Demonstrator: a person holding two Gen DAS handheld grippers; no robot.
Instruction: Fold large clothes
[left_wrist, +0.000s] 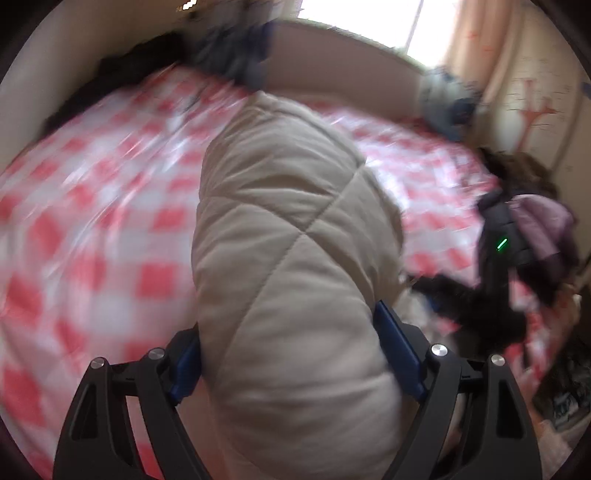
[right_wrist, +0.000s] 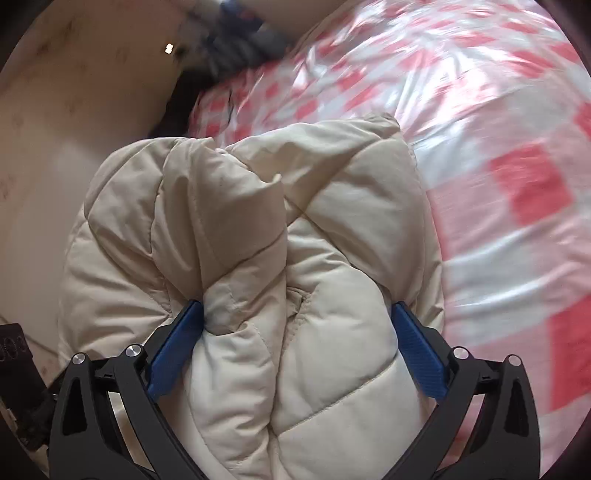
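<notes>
The left gripper (left_wrist: 291, 354) is clamped on a thick fold of the cream quilted jacket (left_wrist: 291, 229), its blue pads (left_wrist: 397, 350) pressing into the padding on both sides; the bulk of the fabric keeps the jaws held wide rather than meeting. Seen from the left wrist, the jacket rises from the gripper as one long padded column with diagonal stitch lines crossing on its face, above the red-and-white checked bed cover (left_wrist: 96, 206). The right gripper (right_wrist: 297, 325) likewise pinches a bunched section of the same jacket (right_wrist: 258, 221), blue pads (right_wrist: 417, 354) seated against the padding on either side, with several puffed folds gathered between and beyond them. From the right wrist the jacket hangs partly over the edge of the checked cover (right_wrist: 480, 147), with a plain beige wall (right_wrist: 74, 92) to the left of it. The bedding is motion-blurred in both views; the jacket is sharp. A pile of dark blue-grey clothing (left_wrist: 236, 55) lies at the far edge of the bed against the headboard (left_wrist: 332, 62). To the right in the left view, a dark handheld device with a green light (left_wrist: 500, 243) is visible beside a purple garment (left_wrist: 543, 229); what it grips cannot be determined. A bright window (left_wrist: 369, 22) and a pale curtain (left_wrist: 491, 55) sit beyond the bed.
</notes>
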